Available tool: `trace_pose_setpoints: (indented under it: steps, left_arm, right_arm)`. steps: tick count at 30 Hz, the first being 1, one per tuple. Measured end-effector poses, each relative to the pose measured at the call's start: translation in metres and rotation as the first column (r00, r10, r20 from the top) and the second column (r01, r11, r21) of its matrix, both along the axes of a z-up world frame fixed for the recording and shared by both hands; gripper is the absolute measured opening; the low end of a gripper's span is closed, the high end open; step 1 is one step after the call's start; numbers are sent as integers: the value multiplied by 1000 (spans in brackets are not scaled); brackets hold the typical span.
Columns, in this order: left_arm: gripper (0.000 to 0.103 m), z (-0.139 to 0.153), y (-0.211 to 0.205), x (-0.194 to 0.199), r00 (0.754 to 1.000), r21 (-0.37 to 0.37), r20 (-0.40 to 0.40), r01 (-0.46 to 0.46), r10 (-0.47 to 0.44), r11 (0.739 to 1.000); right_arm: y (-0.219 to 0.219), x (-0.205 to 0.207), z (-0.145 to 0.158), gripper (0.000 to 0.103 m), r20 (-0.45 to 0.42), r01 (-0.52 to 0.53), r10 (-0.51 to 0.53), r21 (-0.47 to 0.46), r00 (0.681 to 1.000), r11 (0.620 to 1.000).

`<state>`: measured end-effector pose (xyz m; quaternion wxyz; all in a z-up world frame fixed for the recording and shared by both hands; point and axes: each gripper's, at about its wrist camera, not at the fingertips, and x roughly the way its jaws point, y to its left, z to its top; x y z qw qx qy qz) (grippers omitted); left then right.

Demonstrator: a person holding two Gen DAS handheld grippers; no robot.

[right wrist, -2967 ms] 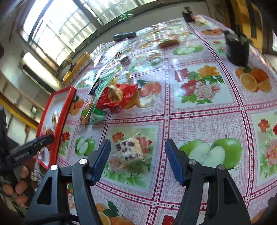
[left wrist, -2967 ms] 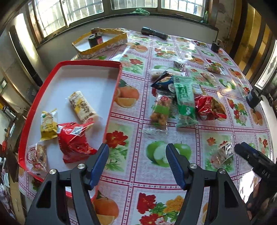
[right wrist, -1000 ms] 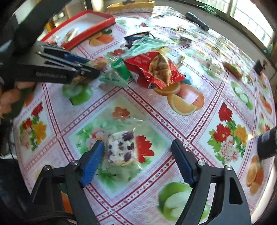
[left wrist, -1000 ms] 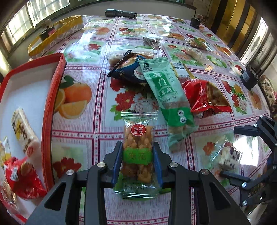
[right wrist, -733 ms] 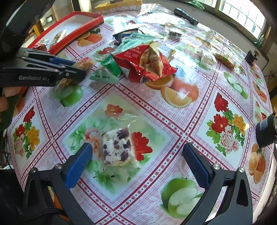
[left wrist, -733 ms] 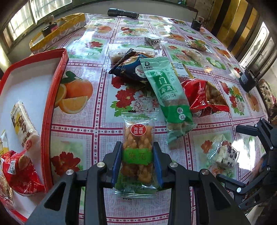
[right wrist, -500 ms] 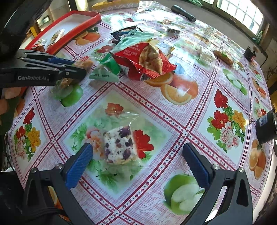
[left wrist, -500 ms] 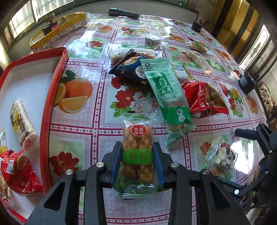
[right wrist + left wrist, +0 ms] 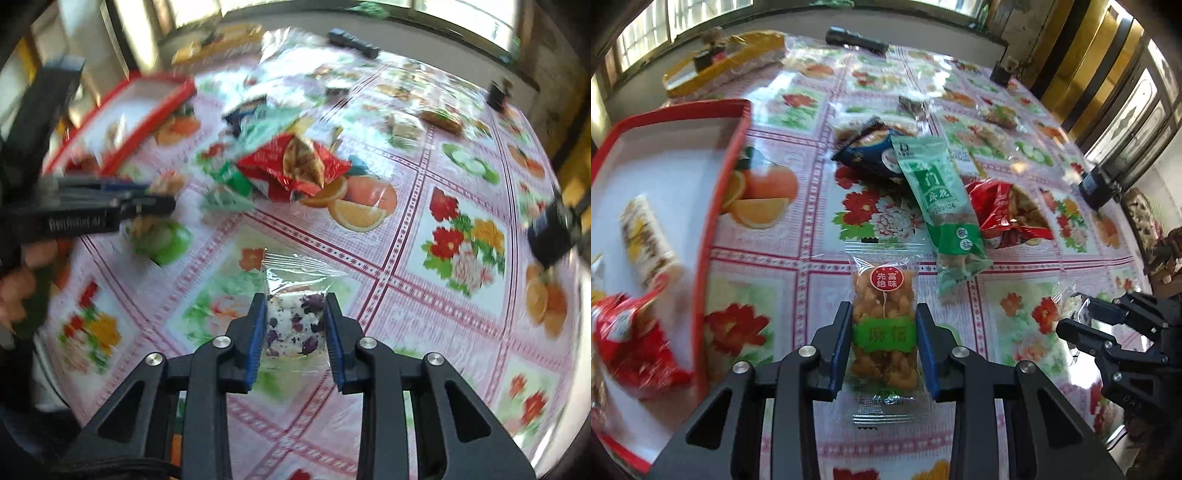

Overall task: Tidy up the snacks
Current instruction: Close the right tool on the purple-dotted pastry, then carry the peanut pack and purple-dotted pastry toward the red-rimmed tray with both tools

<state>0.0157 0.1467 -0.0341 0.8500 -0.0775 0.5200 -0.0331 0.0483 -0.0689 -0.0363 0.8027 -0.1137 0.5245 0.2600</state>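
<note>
- left gripper (image 9: 884,345): fingers (image 9: 839,350) clamped on both sides of the fried dough twist packet (image 9: 884,325), clear wrapper, green label band between the pads, red round sticker above
- packet sticks out forward past the fingertips, over the flowered oilcloth surface (image 9: 798,229)
- right gripper (image 9: 295,338): fingers (image 9: 256,339) pinched narrow on the clear-wrapped white cake with dark fruit bits (image 9: 293,325); wrapper's sealed end fans out ahead of the tips
- just ahead of left gripper: long green snack bag (image 9: 940,206) lying over a dark blue bag (image 9: 871,153), red chip bag (image 9: 1004,210) touching its right side
- left side: red-rimmed tray (image 9: 718,206) with white floor; in it a yellow-white bar (image 9: 646,242) and a red packet (image 9: 631,339), blurred
- far edge: yellow tray (image 9: 727,62), black flashlight (image 9: 857,38)
- right wrist view: left gripper (image 9: 155,206) seen from the side at left, holding its packet, blurred; red chip bag (image 9: 295,166) beyond, near an orange print
</note>
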Motion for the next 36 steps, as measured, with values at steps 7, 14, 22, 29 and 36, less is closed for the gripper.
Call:
trace_pose_setpoints:
  steps: [7,14,22,29,36]
  left_arm:
    - [33,39,7,-36,986,167,92,-151,137,974]
    - [33,64,21,-61,956,323,184,-279,229,904]
    - [33,68,30,-77,943,373,215,-320,255,871]
    - [33,69,42,-84,933,370,226,-349,281,861]
    - [33,65,60,-90,918,356,220,-390,330,849]
  right_arm:
    - [5,-20,30,32,49,67,-78,196,996,978]
    - [35,-28,56,32,66,40,-72,396,995,917]
    - [73,-35,62,32,70,-3,-29,421,997,907]
    - [88,-40,61,32,68,-21,-7,411,998,911]
    - [97,-41,58,32,60,-33,10,403,998,915]
